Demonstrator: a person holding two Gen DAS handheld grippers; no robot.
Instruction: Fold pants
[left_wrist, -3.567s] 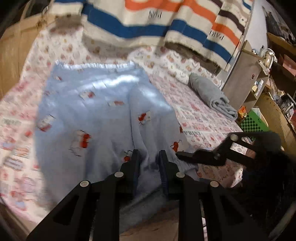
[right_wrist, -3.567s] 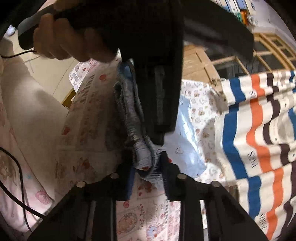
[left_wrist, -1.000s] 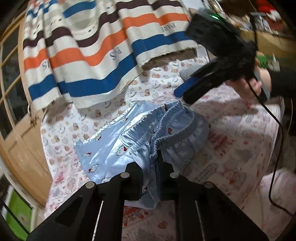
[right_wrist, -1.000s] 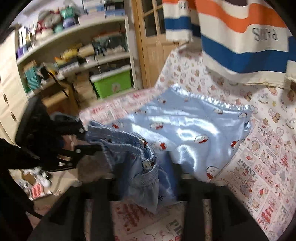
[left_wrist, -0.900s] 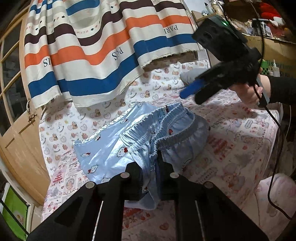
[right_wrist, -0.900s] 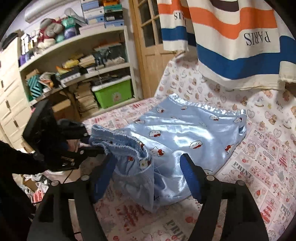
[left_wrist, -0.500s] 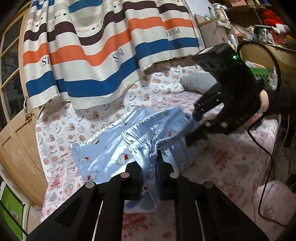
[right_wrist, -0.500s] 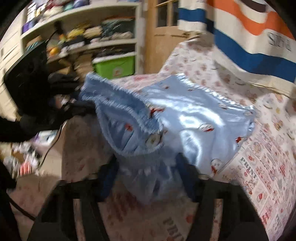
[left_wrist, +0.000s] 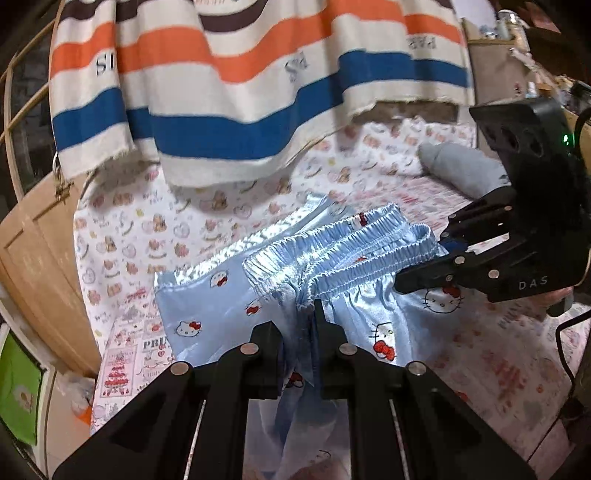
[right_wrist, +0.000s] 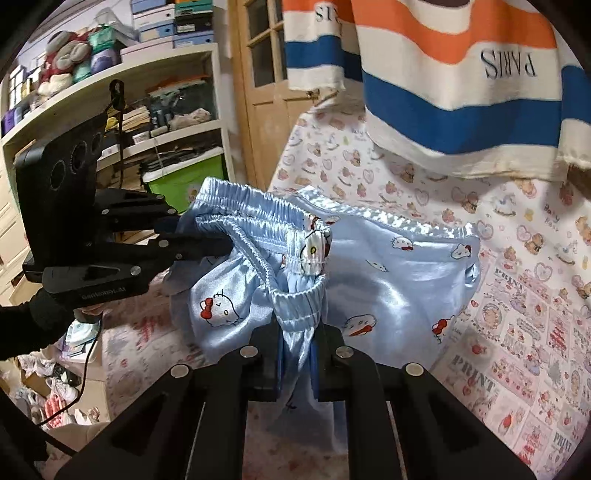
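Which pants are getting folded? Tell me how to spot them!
Look at the bed with the cartoon-print sheet, below the big striped blanket of orange, blue and brown. Lying on it are the pants, with both grippers pinching the gathered elastic waistband. They are the only shiny light-blue thing, dotted with little white cat faces with red bows, unlike the plain grey bundle further back.

behind your bed (right_wrist: 517, 332), with its cartoon-print sheet, hangs a striped cloth (left_wrist: 240, 92) in orange, blue, brown and cream. to one side you have a wooden door (right_wrist: 266, 110) with glass panes, and beside it white shelves (right_wrist: 147, 122) crammed with boxes, soft toys and a green bin (right_wrist: 184, 182). a grey folded cloth (left_wrist: 461, 166) lies far back on the bed.
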